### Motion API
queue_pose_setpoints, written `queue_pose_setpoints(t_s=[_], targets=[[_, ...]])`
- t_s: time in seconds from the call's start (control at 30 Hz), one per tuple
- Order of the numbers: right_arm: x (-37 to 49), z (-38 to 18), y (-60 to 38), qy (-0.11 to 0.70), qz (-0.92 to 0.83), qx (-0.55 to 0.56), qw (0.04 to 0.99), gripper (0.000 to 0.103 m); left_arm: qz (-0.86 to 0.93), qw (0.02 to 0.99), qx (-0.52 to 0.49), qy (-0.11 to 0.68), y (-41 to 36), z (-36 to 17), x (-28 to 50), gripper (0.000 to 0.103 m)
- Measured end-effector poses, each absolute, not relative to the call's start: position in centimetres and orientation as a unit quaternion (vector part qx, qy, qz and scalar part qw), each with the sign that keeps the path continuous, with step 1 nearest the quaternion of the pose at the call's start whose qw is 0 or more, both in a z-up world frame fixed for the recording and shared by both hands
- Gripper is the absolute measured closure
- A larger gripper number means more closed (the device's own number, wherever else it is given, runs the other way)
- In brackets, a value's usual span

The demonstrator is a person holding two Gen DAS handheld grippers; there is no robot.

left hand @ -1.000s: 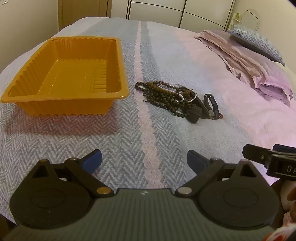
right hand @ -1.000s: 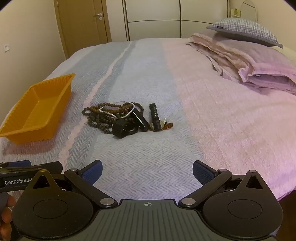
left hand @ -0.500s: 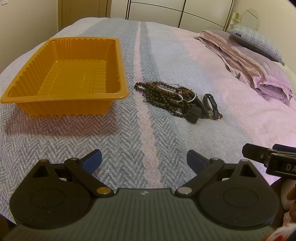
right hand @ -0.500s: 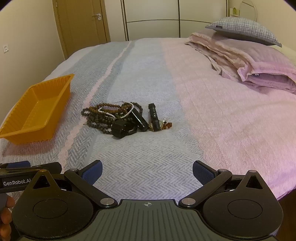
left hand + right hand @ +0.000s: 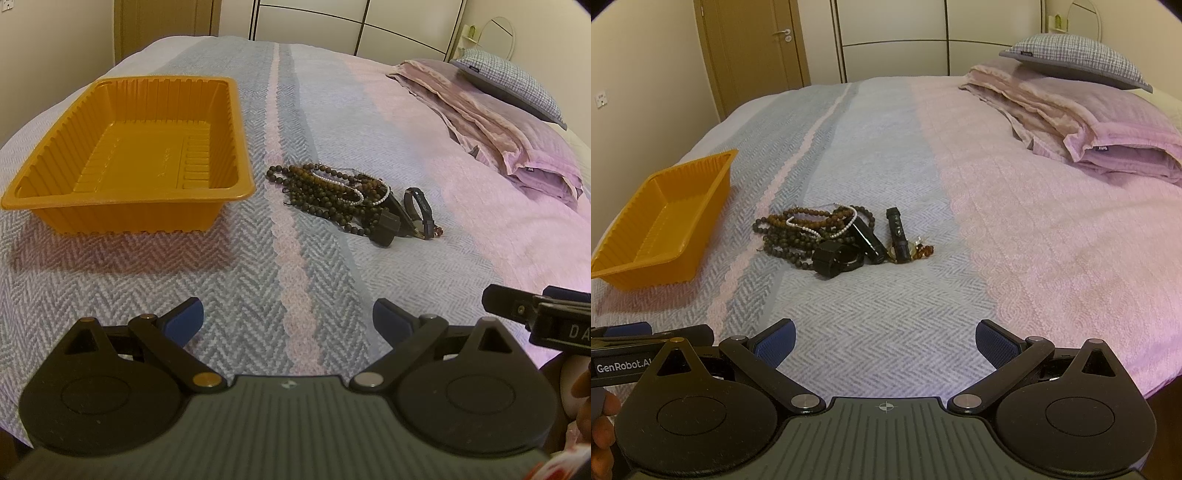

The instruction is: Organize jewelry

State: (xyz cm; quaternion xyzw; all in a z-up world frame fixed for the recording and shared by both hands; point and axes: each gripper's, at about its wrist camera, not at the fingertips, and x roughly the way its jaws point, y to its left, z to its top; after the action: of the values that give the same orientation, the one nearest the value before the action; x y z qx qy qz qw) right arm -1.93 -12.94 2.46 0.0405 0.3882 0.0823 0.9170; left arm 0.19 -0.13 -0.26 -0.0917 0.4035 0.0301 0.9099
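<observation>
Lying in a tangled heap on the bed, the jewelry pile sits mid-frame, just right of the orange tray but not touching it; dark brown bead strands loop over each other w/ a thin white pearl strand threaded across; black watch w/ round case at the near edge, a 2nd black strap beside it, small amber-red beads at the right end; tray is ribbed plastic, nothing in it, faint embossed line on its floor too small to read.

Left gripper hovers low over the bedspread, blue-padded fingers spread wide, holding nothing; right gripper same, fingers wide apart & empty; both well short of the pile.

Writing: "GenRobot.AI" in white on the left unit's side, seen from right wrist cam; "DA" partly cut off at frame edge in left wrist cam; small dark tag on the folded pink blanket, unreadable.
</observation>
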Motion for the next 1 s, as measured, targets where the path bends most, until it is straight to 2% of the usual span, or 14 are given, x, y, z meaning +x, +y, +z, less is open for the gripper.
queue_pose_setpoints(t_s=[1.0], targets=[[-1.61,3.0,-12.89,0.389,0.081,0.041,0.917,0.0,0.023,0.912,-0.088,0.4,-0.24,0.36,0.37,0.005]])
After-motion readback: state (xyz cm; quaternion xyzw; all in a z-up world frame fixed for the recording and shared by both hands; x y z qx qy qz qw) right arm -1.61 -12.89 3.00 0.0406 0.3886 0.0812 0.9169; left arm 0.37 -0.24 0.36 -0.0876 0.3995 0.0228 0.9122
